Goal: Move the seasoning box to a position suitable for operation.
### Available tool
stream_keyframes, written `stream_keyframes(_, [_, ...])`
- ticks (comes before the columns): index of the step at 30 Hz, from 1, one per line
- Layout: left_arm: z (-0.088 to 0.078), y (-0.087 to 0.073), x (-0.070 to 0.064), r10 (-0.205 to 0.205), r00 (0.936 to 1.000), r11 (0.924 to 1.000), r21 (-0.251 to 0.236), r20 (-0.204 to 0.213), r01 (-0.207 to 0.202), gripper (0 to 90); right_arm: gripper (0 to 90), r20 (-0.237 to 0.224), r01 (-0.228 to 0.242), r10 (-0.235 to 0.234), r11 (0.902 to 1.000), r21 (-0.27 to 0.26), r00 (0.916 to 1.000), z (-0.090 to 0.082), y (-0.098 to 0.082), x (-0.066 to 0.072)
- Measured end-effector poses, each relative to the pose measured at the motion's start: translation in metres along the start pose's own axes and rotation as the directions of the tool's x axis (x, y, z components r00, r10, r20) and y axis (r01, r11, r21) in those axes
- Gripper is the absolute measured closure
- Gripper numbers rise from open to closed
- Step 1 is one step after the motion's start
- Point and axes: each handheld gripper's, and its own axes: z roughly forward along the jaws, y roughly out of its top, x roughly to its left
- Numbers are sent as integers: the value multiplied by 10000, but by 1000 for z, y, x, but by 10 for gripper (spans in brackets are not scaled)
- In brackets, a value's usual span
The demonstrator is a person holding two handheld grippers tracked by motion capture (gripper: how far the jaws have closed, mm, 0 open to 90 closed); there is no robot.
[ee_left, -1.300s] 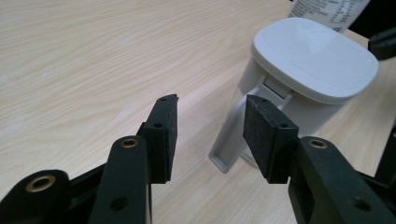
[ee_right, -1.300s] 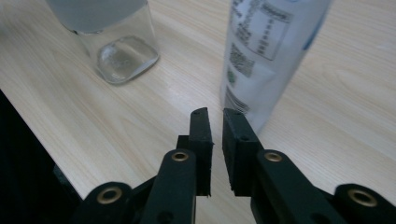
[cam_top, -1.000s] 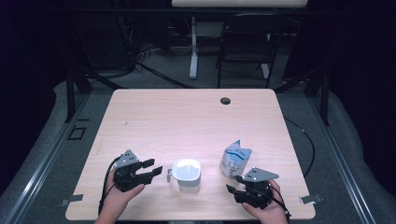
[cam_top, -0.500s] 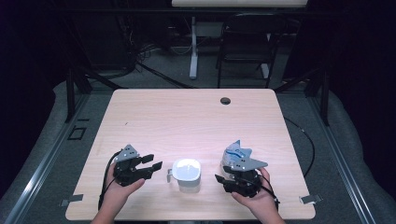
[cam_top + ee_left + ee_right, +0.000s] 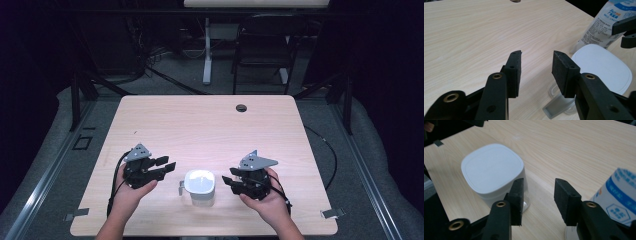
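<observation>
White lidded container stands near the table's front edge, between both grippers. Right gripper, jaws apart and empty, has shifted leftward beside it, covering the pouch. Left gripper holds open. A grasp appears imminent.

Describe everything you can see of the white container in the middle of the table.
The white container looks like matte plastic, squarish with rounded corners, capped by a flat white lid. A clear handle sticks out low on its side. It stands upright near the front edge of the wooden table, between the left claw and right claw, both open; neither touches it. A blue-and-white pouch stands just beyond it.
</observation>
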Motion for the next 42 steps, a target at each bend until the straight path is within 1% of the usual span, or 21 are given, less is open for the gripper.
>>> stream_keyframes(4, [2,7,-2,75,10000,10000,53,58,-76,632,556,16,100,-100,9998,-151,9999,0,4,3])
stream_keyframes(6, [2,9,-3,45,9998,10000,82,218,-47,644,549,141,247,-245,9995,-177,9996,0,5,5])
stream_keyframes(7, [2,10,-3,68,9994,9999,82,342,-71,650,529,188,391,-390,9992,-51,9991,-1,6,6])
stream_keyframes(8, [2,12,-5,87,9992,10000,5,403,-87,660,554,316,438,-439,9990,53,9985,-1,6,6])
stream_keyframes(9, [2,12,-8,186,9990,9998,-25,416,-185,673,582,281,415,-417,9991,77,9987,-2,6,6])
stream_keyframes(10, [2,13,-9,246,9987,9997,11,438,-247,685,585,162,358,-359,9993,61,9992,-2,5,6])
stream_keyframes(13, [1,14,-18,511,9975,9987,-12,489,-511,722,616,230,181,-179,9998,-102,9996,-1,3,4])
stream_keyframes(14, [1,14,-20,681,9957,9976,66,623,-686,735,620,200,151,-148,9998,-141,9997,-1,3,4])
stream_keyframes(17, [2,14,-27,1039,9925,9942,209,646,-1055,782,669,204,173,-169,9996,-221,9997,-1,2,4])
stream_keyframes(19, [4,14,-30,1149,9909,9924,371,704,-1177,808,709,111,111,-109,9998,-181,9999,0,3,5])
stream_keyframes(21, [6,13,-32,1210,9897,9911,469,763,-1247,847,745,355,271,-265,9995,-154,9990,1,5,8])
stream_keyframes(25, [8,12,-38,1483,9847,9855,689,918,-1548,895,810,335,376,-376,9993,12,9987,2,7,12])
stream_keyframes(27, [9,11,-40,1465,9843,9859,668,987,-1534,900,832,313,330,-332,9994,81,9990,3,7,14])
stream_keyframes(28, [9,11,-40,1434,9840,9853,777,1054,-1519,900,840,341,345,-347,9994,86,9988,3,7,15])
stream_keyframes(32, [12,10,-43,1603,9814,9802,1001,1055,-1708,900,873,359,384,-390,9991,178,9986,3,7,17])
stream_keyframes(33, [13,9,-44,1584,9818,9808,982,1048,-1687,900,880,346,375,-380,9992,168,9987,3,6,18])
stream_keyframes(35, [13,9,-44,1634,9797,9782,1100,1159,-1761,900,892,357,329,-336,9992,225,9988,4,6,19])
stream_keyframes(38, [15,7,-46,1699,9789,9754,1225,1138,-1835,900,900,198,278,-286,9989,374,9994,4,6,20])
stream_keyframes(39, [16,7,-46,1675,9797,9764,1187,1102,-1803,900,900,253,289,-298,9989,364,9992,4,6,21])
stream_keyframes(40, [16,7,-46,1746,9780,9736,1280,1137,-1887,900,900,269,326,-337,9987,403,9991,4,6,22])
stream_keyframes(42, [16,7,-46,1832,9777,9714,1340,1025,-1961,900,900,341,420,-437,9979,485,9985,5,5,23])
